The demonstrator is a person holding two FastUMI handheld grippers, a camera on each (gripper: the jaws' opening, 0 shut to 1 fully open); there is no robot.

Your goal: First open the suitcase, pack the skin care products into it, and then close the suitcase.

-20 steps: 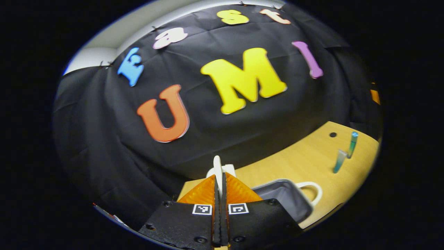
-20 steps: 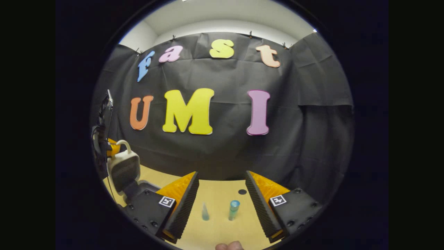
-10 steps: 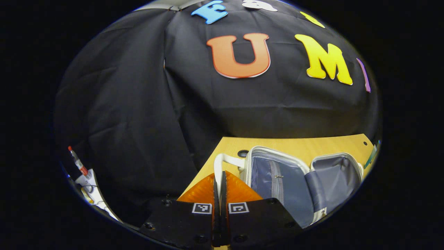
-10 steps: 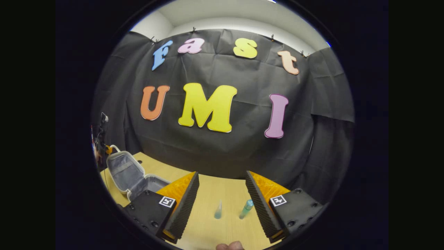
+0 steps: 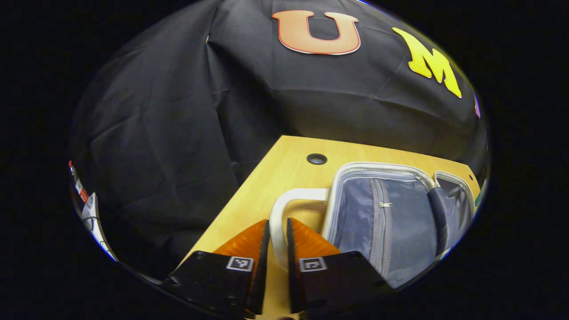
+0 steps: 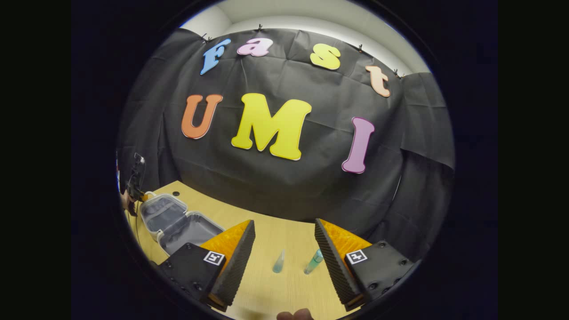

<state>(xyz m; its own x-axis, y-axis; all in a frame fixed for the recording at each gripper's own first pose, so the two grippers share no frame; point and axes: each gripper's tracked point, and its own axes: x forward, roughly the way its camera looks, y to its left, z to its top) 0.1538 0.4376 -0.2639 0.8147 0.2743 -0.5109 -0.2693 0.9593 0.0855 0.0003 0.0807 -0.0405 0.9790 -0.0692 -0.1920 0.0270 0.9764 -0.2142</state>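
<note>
The white suitcase (image 5: 338, 178) lies open on the wooden table, both halves flat, with blue lining and a zip pocket showing. Its white handle (image 5: 289, 195) loops between the fingers of my left gripper (image 5: 278, 221), which stand slightly open around it. In the right gripper view the suitcase (image 6: 153, 224) sits at the far left, with my left gripper (image 6: 133, 193) behind it. My right gripper (image 6: 283, 222) hangs wide open and holds nothing. It is just above a small clear tube (image 6: 278, 262) and a teal bottle (image 6: 313, 262) on the table.
A round cable hole (image 5: 316, 158) sits in the table (image 5: 284, 164) behind the suitcase. The black cloth wall runs close along the table's far and left edges. A person's fingertip (image 6: 293, 315) shows at the bottom of the right gripper view.
The suitcase lid has swung down from upright to flat on the table, carried by my left gripper. The left fingers have parted from tightly shut on the handle. The right gripper has barely moved.
</note>
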